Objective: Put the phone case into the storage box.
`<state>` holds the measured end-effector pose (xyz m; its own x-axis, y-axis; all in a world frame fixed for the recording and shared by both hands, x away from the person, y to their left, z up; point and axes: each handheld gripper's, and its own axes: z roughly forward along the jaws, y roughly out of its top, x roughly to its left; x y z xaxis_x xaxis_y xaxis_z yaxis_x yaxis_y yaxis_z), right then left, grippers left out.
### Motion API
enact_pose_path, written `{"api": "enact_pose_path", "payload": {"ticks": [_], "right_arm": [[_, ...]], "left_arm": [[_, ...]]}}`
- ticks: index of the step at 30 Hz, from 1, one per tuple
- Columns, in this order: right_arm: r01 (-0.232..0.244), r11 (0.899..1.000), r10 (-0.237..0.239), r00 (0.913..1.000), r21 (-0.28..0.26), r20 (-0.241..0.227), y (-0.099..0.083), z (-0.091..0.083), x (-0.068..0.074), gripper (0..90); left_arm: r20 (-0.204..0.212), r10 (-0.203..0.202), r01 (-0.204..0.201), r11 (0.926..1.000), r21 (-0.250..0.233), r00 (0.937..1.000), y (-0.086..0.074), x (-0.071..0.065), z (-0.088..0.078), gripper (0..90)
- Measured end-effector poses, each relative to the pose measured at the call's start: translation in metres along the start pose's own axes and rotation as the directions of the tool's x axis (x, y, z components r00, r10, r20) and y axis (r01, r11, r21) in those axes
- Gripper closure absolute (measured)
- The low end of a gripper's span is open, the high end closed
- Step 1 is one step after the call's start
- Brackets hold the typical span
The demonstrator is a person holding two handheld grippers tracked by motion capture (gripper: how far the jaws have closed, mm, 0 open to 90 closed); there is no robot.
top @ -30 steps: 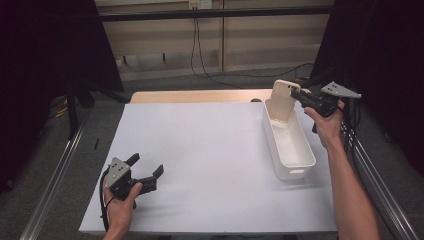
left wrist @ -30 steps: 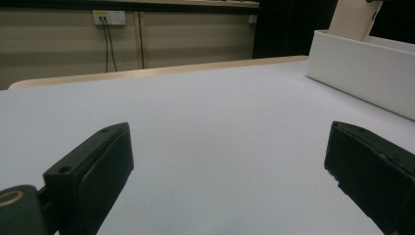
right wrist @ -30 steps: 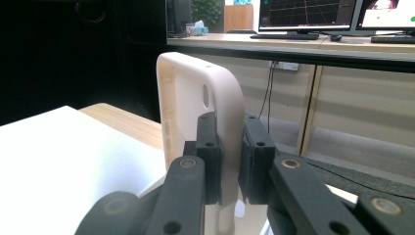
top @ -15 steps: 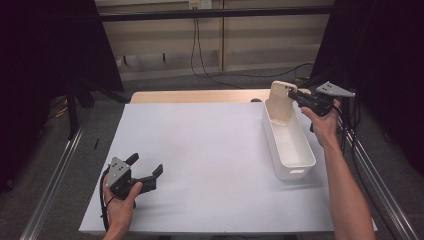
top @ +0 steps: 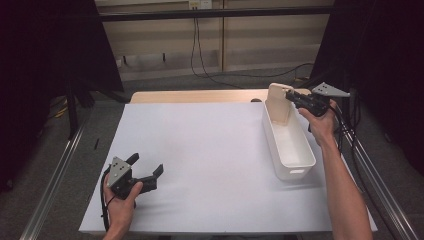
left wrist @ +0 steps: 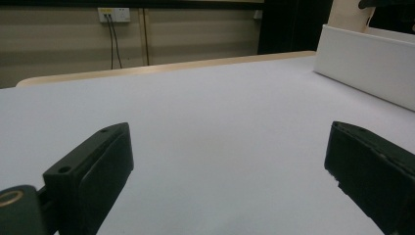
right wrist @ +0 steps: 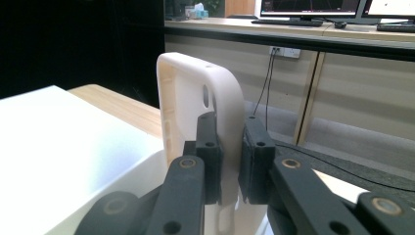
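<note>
Hardly anything had moved: only the right gripper point(top: 295, 100) had edged a little leftward over the bin.

It was clamped on a cream phone case point(right wrist: 195, 105), held upright above the far end of the white bin point(top: 290, 142). Near the table's front edge, the left gripper point(top: 147, 167) rested, jaws spread, nothing between them.

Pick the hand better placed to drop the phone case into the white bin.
Right. Its claw is shut on the phone case above the bin; the left claw sits open, far across the table.

Phone case point(right wrist: 195, 98) lower end hidden behind right gripper point(right wrist: 230, 161).
</note>
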<state>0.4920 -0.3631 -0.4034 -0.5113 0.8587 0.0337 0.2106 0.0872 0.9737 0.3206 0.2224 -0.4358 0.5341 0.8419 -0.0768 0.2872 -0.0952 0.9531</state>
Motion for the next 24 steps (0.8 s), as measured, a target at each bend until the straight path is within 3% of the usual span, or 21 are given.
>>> {"api": "enact_pose_path", "payload": {"ticks": [8,24], "right_arm": [[0.026,0.999,-0.026,0.9996,0.027,-0.010,0.006,0.007,-0.002,80.5],[0.020,0.999,-0.023,0.9983,0.045,0.053,0.005,0.015,-0.010,75.6]], "left_arm": [[-0.004,-0.008,0.008,1.0000,-0.002,1.0000,0.000,0.000,0.000,4.1],[-0.001,-0.002,0.002,1.0000,0.005,1.0000,-0.001,0.000,0.002,4.1]]}}
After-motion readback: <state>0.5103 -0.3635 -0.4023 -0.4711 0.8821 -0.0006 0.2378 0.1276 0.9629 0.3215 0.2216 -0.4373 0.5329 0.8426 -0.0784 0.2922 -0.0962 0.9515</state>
